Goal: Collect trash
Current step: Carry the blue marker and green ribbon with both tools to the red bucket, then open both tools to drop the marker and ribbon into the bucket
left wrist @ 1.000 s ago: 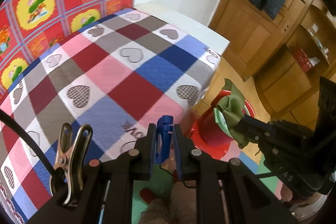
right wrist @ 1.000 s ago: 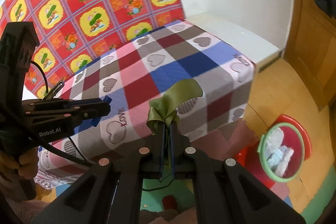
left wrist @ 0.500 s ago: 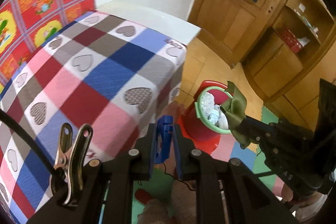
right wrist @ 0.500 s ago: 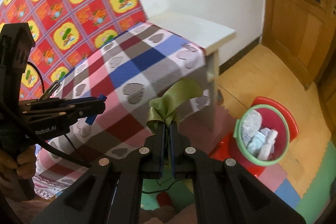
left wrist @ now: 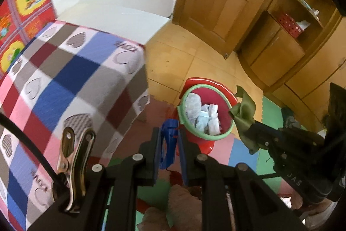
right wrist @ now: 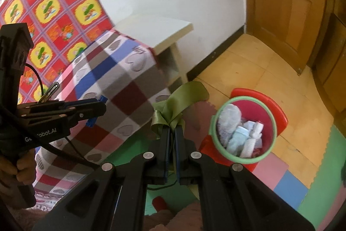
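My left gripper is shut on a small blue plastic piece, held over the floor just left of the trash bin. My right gripper is shut on an olive green ribbon bow, which also shows at the right of the left wrist view. The trash bin is red with a green rim and holds several pale blue and white wrappers; in the right wrist view the bin stands on the floor to the right of the ribbon.
A checked heart-pattern cloth covers the bed or table on the left, with a white shelf top behind it. Wooden doors and cabinets line the back. Coloured foam mats cover the near floor. A person's hand grips the left handle.
Both grippers have swung right, off the checked cloth and toward the floor. The bin has come into full view and sits nearer the fingertips. Both grips are unchanged.
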`<control>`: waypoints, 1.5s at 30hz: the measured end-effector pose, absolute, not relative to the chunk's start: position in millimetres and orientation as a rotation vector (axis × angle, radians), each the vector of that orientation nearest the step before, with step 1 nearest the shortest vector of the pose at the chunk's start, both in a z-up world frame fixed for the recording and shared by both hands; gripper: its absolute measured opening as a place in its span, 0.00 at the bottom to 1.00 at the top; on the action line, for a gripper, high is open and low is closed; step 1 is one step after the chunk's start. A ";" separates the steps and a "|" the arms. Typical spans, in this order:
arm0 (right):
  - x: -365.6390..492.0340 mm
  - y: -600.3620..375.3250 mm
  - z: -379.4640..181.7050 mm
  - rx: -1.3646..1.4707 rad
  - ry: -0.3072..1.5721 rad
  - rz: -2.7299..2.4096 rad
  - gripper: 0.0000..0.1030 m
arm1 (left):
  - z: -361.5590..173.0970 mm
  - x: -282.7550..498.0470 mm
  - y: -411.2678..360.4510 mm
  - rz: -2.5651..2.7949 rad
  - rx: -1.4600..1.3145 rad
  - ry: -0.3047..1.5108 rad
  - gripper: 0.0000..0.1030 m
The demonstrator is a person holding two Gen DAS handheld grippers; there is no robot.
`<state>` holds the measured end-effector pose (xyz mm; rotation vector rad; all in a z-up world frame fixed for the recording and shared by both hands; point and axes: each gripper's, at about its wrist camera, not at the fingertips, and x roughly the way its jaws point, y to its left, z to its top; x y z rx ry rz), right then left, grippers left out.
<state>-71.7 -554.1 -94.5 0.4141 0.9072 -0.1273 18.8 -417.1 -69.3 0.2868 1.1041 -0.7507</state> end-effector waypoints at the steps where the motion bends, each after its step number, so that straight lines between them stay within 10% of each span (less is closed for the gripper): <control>1: -72.5 -561.2 -97.1 0.419 0.908 -0.135 0.05 | -72.2 18.6 -426.7 -0.759 0.295 1.106 0.16; 45: -51.4 -735.1 -320.1 0.548 1.092 -0.322 0.08 | -307.4 25.6 -662.6 -0.901 0.404 1.323 0.15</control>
